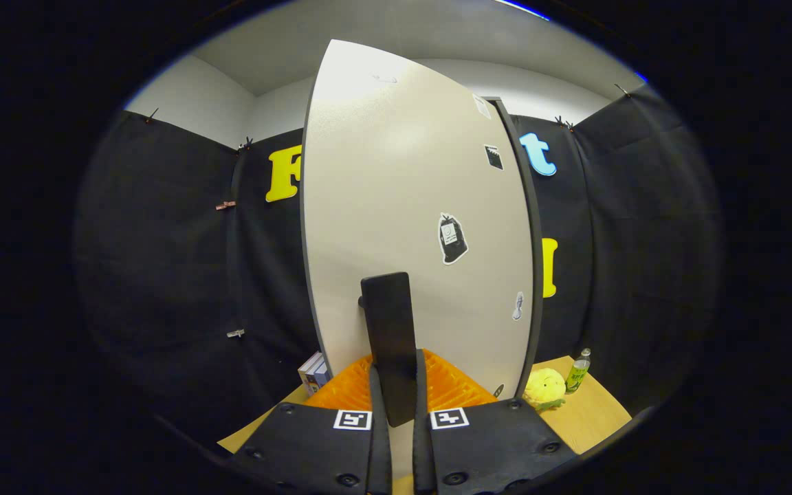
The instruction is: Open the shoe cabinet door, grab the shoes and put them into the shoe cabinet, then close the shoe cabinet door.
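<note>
Booth with black cloth walls, pale ceiling above; light wooden table (592, 412) at the bottom. The shoe cabinet (416, 227) stands on the table directly ahead — a tall off-white door face with a dark edge along its right side, several small stickers (452, 238) on it. A dark flat handle (390, 340) projects from the lower part of the door. The gripper (394, 392) is clenched on this handle: both fingers (377, 405) press its sides, the handle's lower end sitting between them. Orange ribbed surfaces show either side of the handle, just ahead of the fingers.

To the right of the cabinet base, a yellow plush toy (544, 387) and a green bottle (578, 371) just beside it. To the left, a small stack of boxes (313, 373).

Shoes — cannot tell where.
</note>
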Demonstrator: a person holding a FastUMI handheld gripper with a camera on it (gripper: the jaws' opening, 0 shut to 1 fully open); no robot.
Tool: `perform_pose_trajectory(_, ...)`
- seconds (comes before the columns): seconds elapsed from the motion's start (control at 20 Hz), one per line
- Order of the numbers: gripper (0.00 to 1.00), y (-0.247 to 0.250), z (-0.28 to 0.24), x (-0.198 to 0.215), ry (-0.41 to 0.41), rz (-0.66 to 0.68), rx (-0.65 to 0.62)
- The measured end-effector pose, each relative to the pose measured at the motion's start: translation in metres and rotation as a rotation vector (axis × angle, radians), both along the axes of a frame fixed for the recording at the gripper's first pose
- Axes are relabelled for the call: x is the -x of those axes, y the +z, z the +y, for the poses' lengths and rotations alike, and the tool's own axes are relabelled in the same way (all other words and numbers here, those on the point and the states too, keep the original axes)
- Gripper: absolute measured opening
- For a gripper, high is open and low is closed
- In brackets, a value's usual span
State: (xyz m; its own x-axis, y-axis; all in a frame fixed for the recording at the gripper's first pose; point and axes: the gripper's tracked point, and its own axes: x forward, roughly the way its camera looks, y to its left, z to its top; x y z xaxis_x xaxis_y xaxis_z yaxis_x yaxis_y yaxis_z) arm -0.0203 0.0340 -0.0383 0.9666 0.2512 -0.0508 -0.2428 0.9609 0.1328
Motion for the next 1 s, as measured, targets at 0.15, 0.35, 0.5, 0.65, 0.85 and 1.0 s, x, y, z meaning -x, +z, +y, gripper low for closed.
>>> perform_pose_trajectory(0.15,0.16,0.002,-0.029,0.009,-0.049,-0.001,-0.007)
perform_pose_trajectory(0.35,0.15,0.003,-0.063,0.017,-0.107,-0.003,0.048)
perform_pose_trajectory(0.5,0.15,0.005,-0.087,0.021,-0.153,0.006,0.024)
perform_pose_trajectory(0.65,0.14,0.005,-0.114,0.021,-0.204,0.009,0.015)
perform_pose_trajectory(0.85,0.14,0.008,-0.151,0.018,-0.251,0.009,0.017)
perform_pose_trajectory(1.0,0.09,0.010,-0.183,0.021,-0.254,0.003,0.017)
